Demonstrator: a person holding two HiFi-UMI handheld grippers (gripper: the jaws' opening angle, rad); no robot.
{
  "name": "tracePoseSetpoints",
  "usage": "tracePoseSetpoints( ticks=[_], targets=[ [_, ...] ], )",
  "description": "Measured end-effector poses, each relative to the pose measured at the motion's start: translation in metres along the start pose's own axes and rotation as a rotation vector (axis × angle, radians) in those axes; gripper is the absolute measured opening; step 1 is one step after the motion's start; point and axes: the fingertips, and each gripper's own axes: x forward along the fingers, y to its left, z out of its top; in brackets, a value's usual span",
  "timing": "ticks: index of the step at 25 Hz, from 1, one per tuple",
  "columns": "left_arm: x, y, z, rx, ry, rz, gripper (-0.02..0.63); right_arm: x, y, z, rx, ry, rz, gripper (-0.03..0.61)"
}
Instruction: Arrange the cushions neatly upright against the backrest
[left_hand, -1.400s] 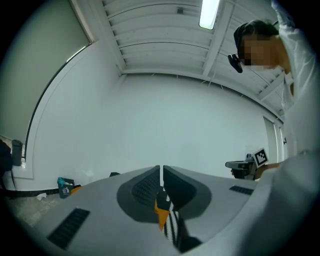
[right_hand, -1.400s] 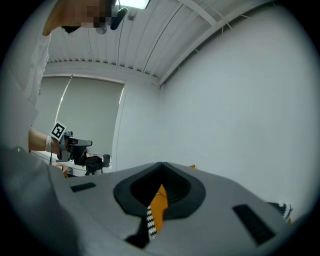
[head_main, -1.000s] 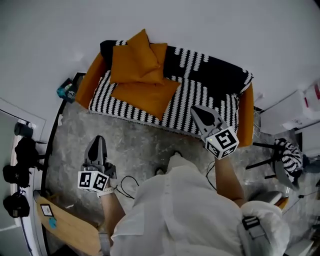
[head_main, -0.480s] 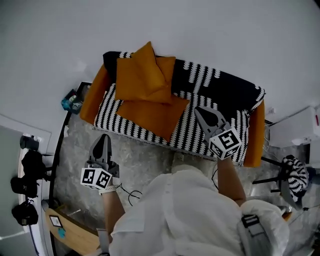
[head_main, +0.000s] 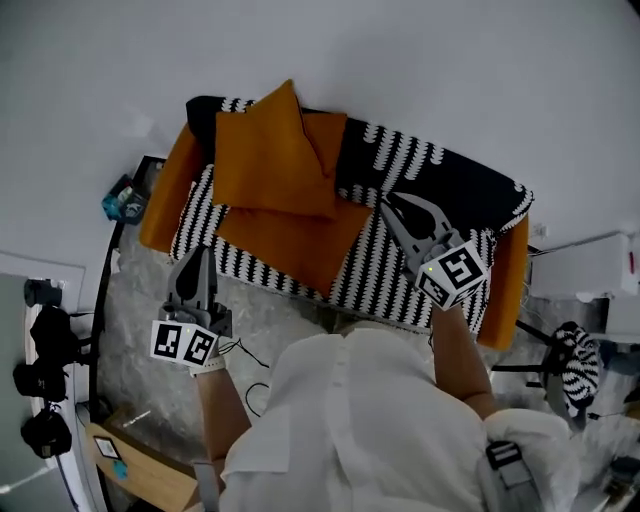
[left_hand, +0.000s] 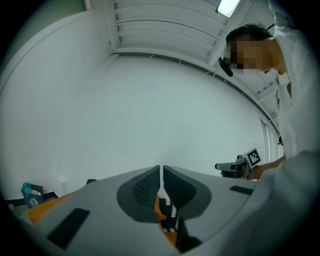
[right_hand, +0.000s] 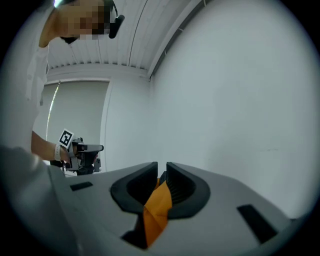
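At the far left we hold the left gripper (head_main: 197, 262) over the grey floor (head_main: 290, 320), in front of the sofa's (head_main: 165, 190) orange arm. Its jaws are closed with nothing between them, and they point toward the seat. On the sofa's left half, one orange cushion (head_main: 265, 150) stands tilted on a corner against the backrest (head_main: 450, 185). A second cushion (head_main: 328, 135) peeks out just behind it. A third cushion (head_main: 295, 235) lies flat on the black-and-white throw (head_main: 380, 270), touching the standing one. Further right, we hold the right gripper (head_main: 392, 205) over the throw, its tips just beside the flat cushion's right corner. Its jaws have just been opening and stand slightly apart. Orange fabric shows through the gap, but the pads do not clamp it.
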Motion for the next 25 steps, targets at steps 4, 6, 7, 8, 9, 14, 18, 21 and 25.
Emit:
tracePoseSetpoints(
  ticks=[4, 6, 7, 8, 9, 14, 18, 21, 25],
  targets=[
    [0.01, 0.031, -0.006, -0.032, 0.003, 0.019, 0.031, 0.024, -0.003, -0.009, 0.005, 0.04, 0.001, 0.075],
    [0.017, 0.051, -0.007, -0.036, 0.015, 0.026, 0.031, 0.041, -0.005, -0.014, 0.017, 0.06, -0.01, 0.09],
    [0.021, 0.06, -0.008, -0.04, 0.022, 0.028, 0.031, 0.05, -0.006, -0.015, 0.019, 0.073, -0.014, 0.094],
    [0.026, 0.07, -0.007, -0.046, 0.025, 0.027, 0.031, 0.06, -0.006, -0.015, 0.022, 0.085, -0.018, 0.104],
    [0.032, 0.08, -0.005, -0.052, 0.028, 0.021, 0.031, 0.071, -0.006, -0.016, 0.027, 0.096, -0.019, 0.11],
    [0.072, 0.126, -0.004, -0.051, 0.066, -0.044, 0.031, 0.139, -0.004, -0.042, 0.063, 0.17, -0.025, 0.143],
    [0.097, 0.157, -0.011, -0.054, 0.11, -0.099, 0.031, 0.193, 0.001, -0.084, 0.11, 0.254, -0.042, 0.178],
    [0.114, 0.176, -0.017, -0.041, 0.15, -0.139, 0.031, 0.229, 0.002, -0.118, 0.152, 0.313, -0.077, 0.212],
    [0.133, 0.193, -0.032, -0.037, 0.191, -0.193, 0.031, 0.27, -0.002, -0.162, 0.168, 0.417, -0.131, 0.236]
  ],
)
